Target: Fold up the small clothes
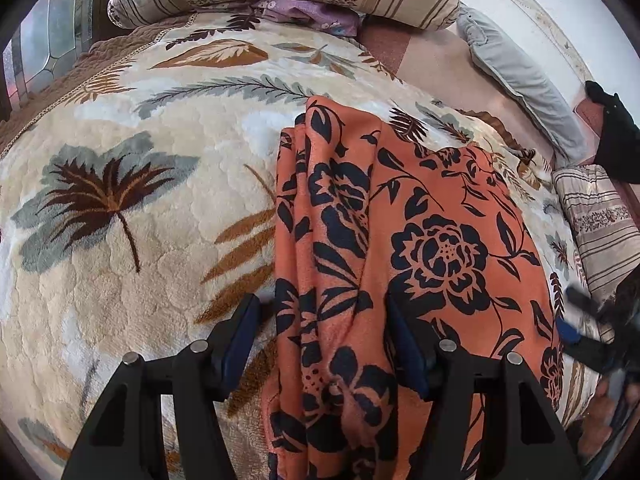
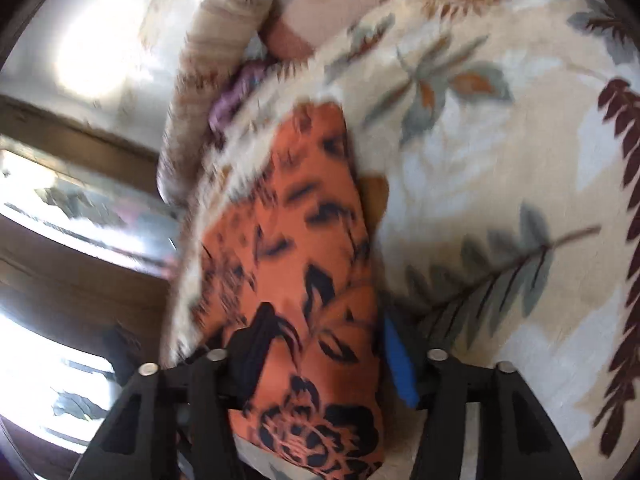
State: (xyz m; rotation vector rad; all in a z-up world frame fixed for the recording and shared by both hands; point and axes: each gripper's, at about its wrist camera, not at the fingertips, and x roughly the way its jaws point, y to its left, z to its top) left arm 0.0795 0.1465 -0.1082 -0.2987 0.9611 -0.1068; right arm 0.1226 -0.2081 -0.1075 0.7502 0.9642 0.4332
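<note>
Cloth (image 1: 440,240): orange, flowered, soft, limp.
Hold: near folded edge.
Left gripper (image 1: 324,320): apart, astride cloth.
Right gripper (image 2: 316,344): apart, astride cloth.

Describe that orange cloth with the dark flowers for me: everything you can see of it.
The orange garment with a dark navy flower-and-leaf print looks like soft, thin woven fabric. It lies lengthwise on the plush cream leaf-patterned blanket, partly folded, with loose pleats bunched along one side and the other side spread flatter. Its near end passes between the fingers of the left hand-held gripper, whose jaws stand apart. The blurred right-wrist view shows another part between the right hand-held gripper fingers.
</note>
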